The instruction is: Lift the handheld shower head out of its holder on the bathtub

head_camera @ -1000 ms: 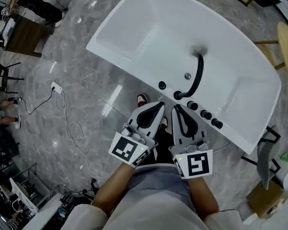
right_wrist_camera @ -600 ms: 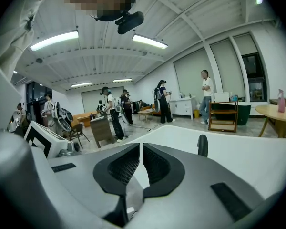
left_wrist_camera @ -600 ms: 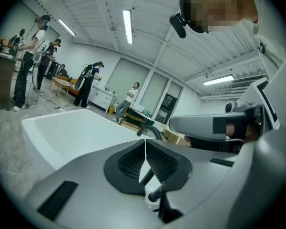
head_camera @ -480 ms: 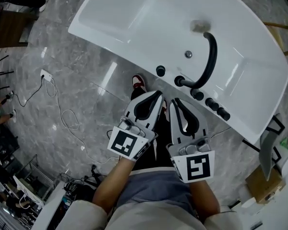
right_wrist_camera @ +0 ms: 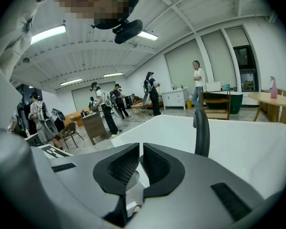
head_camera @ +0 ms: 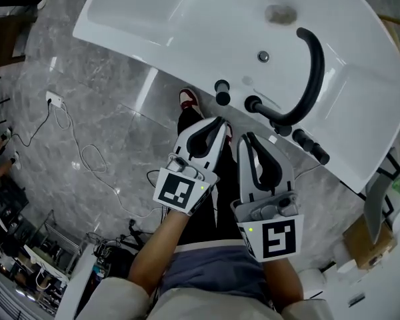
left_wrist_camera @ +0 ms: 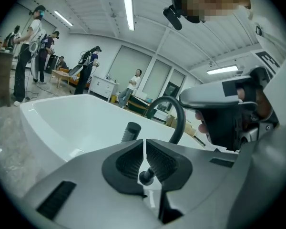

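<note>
The white bathtub (head_camera: 153, 29) fills the top of the head view. On its near rim a short black cylinder (head_camera: 221, 92) stands upright, left of the curved black spout (head_camera: 310, 72); it looks like the shower head in its holder. The same cylinder (left_wrist_camera: 131, 130) and the spout (left_wrist_camera: 176, 111) rise just beyond the jaws in the left gripper view. My left gripper (head_camera: 217, 122) hangs short of the rim, shut and empty. My right gripper (head_camera: 243, 139) is beside it, also shut on nothing, below the spout's base. The spout (right_wrist_camera: 201, 130) stands ahead in the right gripper view.
More black knobs (head_camera: 310, 147) line the rim to the right of the spout. A red and white shoe (head_camera: 189, 100) rests on the grey floor by the tub. A power strip with cable (head_camera: 53, 100) lies to the left. A cardboard box (head_camera: 367, 259) sits at right. People (right_wrist_camera: 107, 109) stand far off.
Both grippers have sunk toward the tub's rim and stayed shut. The tub, the spout and the knobs have grown larger in the head view.
</note>
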`<state>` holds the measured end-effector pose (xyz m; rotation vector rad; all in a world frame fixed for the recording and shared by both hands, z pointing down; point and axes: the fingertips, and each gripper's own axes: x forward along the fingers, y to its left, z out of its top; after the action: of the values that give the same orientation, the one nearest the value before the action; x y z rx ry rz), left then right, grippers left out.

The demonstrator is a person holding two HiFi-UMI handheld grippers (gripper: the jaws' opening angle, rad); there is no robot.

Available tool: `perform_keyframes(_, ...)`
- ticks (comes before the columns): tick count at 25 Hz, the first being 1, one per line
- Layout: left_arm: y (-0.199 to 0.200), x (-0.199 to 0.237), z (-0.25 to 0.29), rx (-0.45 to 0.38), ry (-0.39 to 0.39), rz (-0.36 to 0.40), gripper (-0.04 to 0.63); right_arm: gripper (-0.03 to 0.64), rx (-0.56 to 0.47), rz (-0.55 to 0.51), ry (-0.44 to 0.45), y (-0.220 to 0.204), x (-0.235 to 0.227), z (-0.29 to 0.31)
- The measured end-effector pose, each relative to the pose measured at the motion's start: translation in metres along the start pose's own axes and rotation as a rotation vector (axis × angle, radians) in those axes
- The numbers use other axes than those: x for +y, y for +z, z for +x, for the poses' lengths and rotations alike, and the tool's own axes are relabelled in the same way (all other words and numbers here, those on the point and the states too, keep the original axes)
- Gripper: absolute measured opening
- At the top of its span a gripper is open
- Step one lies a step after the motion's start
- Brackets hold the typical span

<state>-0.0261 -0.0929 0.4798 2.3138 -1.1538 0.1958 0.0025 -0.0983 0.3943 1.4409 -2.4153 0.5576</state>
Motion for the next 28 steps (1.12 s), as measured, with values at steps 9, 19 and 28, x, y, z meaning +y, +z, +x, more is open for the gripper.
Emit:
perform_keyframes(9, -0.033, 0.027, 0.021, 0.021, 0.059, 0.032, 0.008, 0.021, 0.031, 0.056, -0.008, -0.026, -0.001, 0.017)
perform_keyframes(19, -0.077, 0.051, 0.048, 0.078, 0.084, 0.038, 0.109, 0.021, 0.054, 0.096, -0.027, -0.055, -0.009, 0.033)
perform_keyframes(28, -0.092, 0.059, 0.072, 0.084, 0.104, 0.033, 0.141, 0.021, 0.069, 0.116, -0.041, -0.066, -0.018, 0.045)
